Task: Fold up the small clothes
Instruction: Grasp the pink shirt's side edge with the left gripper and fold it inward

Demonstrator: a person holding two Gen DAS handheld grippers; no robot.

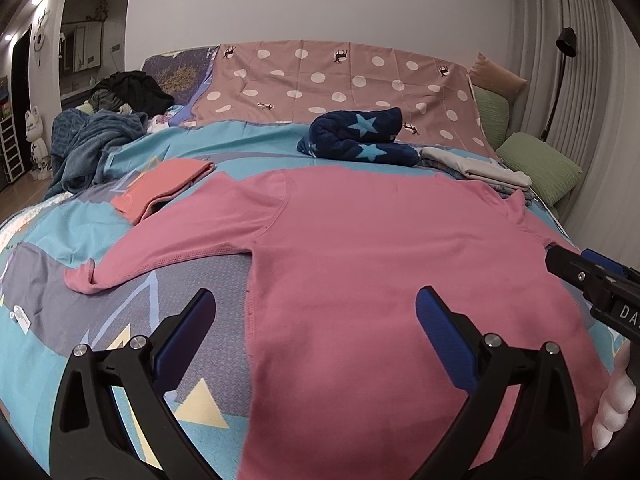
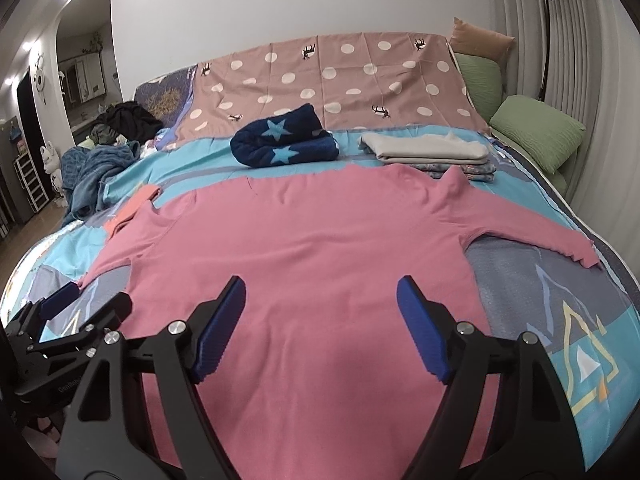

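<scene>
A: Left hand-held gripper [image 1: 316,312]: jaws spread wide, released, nothing between the blue pads. It hangs over the near left side edge of the pink long-sleeved shirt [image 1: 380,260]; contact with the cloth cannot be told.

B: Right hand-held gripper [image 2: 320,312]: also released, jaws wide apart, empty, poised above the shirt's near middle.

A: Shirt position: spread flat on the bed [image 1: 52,360], hem near, neckline far, both sleeves out to the sides. Left sleeve cuff is curled over on the grey patch of the bedcover.

B: Right sleeve [image 2: 560,240] runs out toward the right edge of the bed, cuff close to that edge.

A: No containers noted. Folded items: an orange garment [image 1: 160,188] just beside the left shoulder, touching or slightly under it.

B: Far side: a navy star blanket [image 2: 284,140], rolled, just beyond the neckline. A folded beige stack [image 2: 428,152] sits to its right, near the right shoulder.

A: Open room: bare bedcover at near left and near right of the shirt body. A heap of blue and dark clothes [image 1: 100,136] lies at the far left.
</scene>
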